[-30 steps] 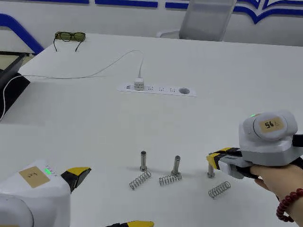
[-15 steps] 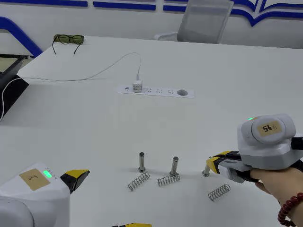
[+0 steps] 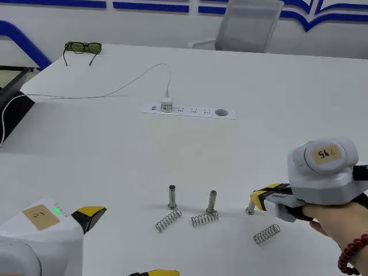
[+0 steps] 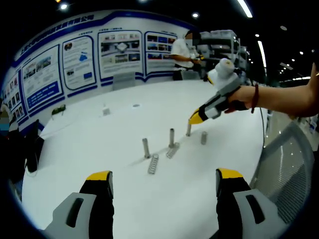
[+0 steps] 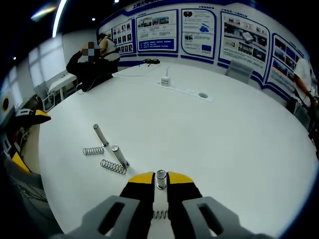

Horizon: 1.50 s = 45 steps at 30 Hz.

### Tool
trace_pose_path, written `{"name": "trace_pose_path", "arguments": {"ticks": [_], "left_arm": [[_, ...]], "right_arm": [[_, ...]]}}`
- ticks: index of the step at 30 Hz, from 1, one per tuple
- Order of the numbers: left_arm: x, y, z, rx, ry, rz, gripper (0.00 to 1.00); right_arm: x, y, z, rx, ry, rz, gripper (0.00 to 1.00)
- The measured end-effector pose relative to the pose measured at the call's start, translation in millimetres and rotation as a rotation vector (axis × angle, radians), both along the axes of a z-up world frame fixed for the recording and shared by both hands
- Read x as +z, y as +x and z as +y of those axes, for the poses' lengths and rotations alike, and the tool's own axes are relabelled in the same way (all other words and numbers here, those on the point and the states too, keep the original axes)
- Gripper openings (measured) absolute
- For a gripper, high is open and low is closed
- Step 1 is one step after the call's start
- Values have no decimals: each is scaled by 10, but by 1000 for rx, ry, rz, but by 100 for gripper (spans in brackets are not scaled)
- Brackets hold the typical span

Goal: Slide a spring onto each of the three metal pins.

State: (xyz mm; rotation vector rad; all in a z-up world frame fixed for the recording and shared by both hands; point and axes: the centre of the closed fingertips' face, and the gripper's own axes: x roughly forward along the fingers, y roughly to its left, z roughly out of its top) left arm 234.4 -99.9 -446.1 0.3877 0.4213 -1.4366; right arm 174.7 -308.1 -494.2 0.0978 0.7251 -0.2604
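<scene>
While clamping the head of the rightmost short silver metal pin [image 3: 250, 209] between yellow-tipped black jaws, held it upright on the broad white table [image 3: 103, 149]: the white-bodied right gripper [image 5: 160, 179] at work, drawn in tight on the pin, judging by the right gripper view. Read as a steadying grip, meant to stop the pin tipping under a coil. Had one small coiled wire spring [image 3: 267, 233] lying flat near that pin on the person's side, not yet threaded. Had the middle pin [image 3: 211, 201] and the left pin [image 3: 172, 196] standing bare too, with a second spring [image 3: 204, 218] just beside the middle pin's foot and a third spring [image 3: 168, 219] close in front of the left pin, seemingly set out one per pin for a short reach. Held the white left gripper [image 4: 163, 175] low at the near left, well apart from the row, jaws spread wide and grasping nothing, probably free to fetch a spring. Counted no pin loaded, so barely begun. Judged the next move a pick of a spring with the open tongs, at some risk of the thin coil rolling away or slipping from the pads.
</scene>
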Motion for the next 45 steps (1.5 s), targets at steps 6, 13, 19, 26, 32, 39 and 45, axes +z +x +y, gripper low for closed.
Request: {"name": "trace_pose_path", "arguments": {"ticks": [6,13,19,26,32,39,45], "left_arm": [[-24,39,-27,-7,7,-12,83],[-90,101,-66,-16,23,-21,75],[-167,169,-147,-28,33,-25,65],[-240,233,-241,-41,38,-25,60],[-381,297,-298,-68,77,-45,50],[-556,336,-370,-94,104,-41,42],[-648,329,-461,-123,99,-54,35]], "right_arm": [[32,-3,16,4,-10,-7,19],[152,5,61,3,10,-82,29],[297,25,159,13,41,-167,38],[416,1,266,55,48,-229,47],[454,-44,363,95,58,-271,55],[442,-150,416,100,65,-283,59],[445,-190,493,128,57,-302,62]]}}
